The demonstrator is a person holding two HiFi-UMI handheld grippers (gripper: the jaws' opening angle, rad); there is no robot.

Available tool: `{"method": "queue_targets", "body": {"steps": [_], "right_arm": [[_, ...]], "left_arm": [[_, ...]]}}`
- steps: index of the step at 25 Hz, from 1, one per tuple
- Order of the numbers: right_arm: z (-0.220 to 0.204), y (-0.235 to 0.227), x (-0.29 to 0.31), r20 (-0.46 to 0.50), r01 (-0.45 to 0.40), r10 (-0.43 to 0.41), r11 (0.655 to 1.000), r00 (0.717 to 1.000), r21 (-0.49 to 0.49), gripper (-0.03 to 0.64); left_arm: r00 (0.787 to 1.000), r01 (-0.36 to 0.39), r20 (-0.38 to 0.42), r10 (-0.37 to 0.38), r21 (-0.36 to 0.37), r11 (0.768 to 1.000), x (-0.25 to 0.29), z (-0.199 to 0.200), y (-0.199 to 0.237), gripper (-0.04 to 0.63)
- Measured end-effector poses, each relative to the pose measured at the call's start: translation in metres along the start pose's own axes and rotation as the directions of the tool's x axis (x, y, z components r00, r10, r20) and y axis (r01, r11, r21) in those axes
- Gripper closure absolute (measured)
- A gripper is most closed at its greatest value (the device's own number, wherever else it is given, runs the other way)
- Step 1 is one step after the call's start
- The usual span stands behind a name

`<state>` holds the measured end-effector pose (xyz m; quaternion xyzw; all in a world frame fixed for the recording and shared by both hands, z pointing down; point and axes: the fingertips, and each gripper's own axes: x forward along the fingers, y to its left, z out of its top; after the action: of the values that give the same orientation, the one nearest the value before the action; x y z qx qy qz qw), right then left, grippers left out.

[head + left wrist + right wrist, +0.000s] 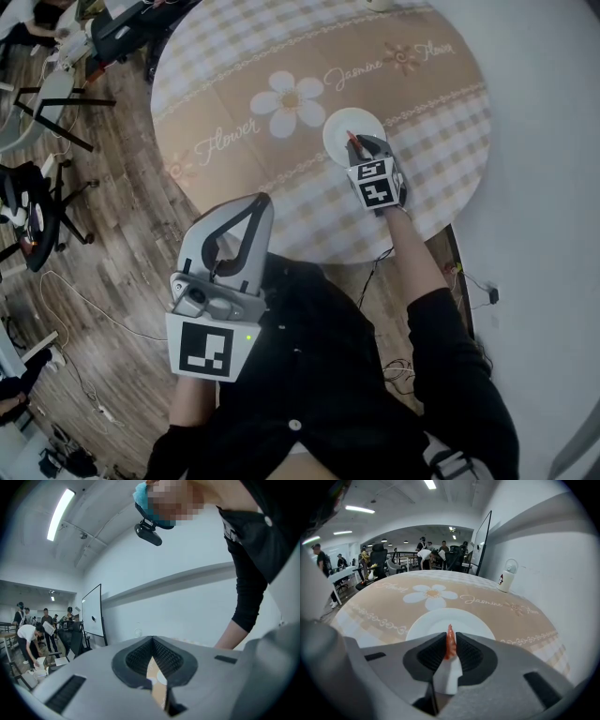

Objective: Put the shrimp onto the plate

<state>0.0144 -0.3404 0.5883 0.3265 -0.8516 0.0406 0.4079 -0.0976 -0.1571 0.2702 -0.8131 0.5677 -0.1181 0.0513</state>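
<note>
A small orange shrimp [450, 642] is pinched upright between the jaws of my right gripper [451, 641], its tip poking out above them. That right gripper [354, 142] hangs over the near edge of a white plate [344, 127], which lies bare on the round table. In the right gripper view the plate [436, 620] sits just beyond the jaws. My left gripper [246, 217] is held back near the person's body, off the table's near edge, jaws together with nothing between them [152, 660].
The round table [234, 159] wears a beige checked cloth with a white flower print [293, 98]. A small white bottle [505, 581] stands at the far right of the table. Chairs, cables and people fill the wooden floor to the left.
</note>
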Motion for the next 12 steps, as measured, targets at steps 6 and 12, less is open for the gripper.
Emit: {"method": "queue_targets", "body": {"steps": [6, 12], "right_arm": [[0.0, 0.002, 0.0, -0.008, -0.044, 0.044, 0.998, 0.999, 0.043, 0.532], [0.004, -0.001, -0.01, 0.032, -0.025, 0.022, 0.996, 0.999, 0.081, 0.516]], "left_arm": [[1.0, 0.0, 0.004, 0.0, 0.0, 1.0, -0.002, 0.002, -0.001, 0.594], [1.0, 0.0, 0.008, 0.0, -0.001, 1.0, -0.004, 0.001, -0.001, 0.594]]}}
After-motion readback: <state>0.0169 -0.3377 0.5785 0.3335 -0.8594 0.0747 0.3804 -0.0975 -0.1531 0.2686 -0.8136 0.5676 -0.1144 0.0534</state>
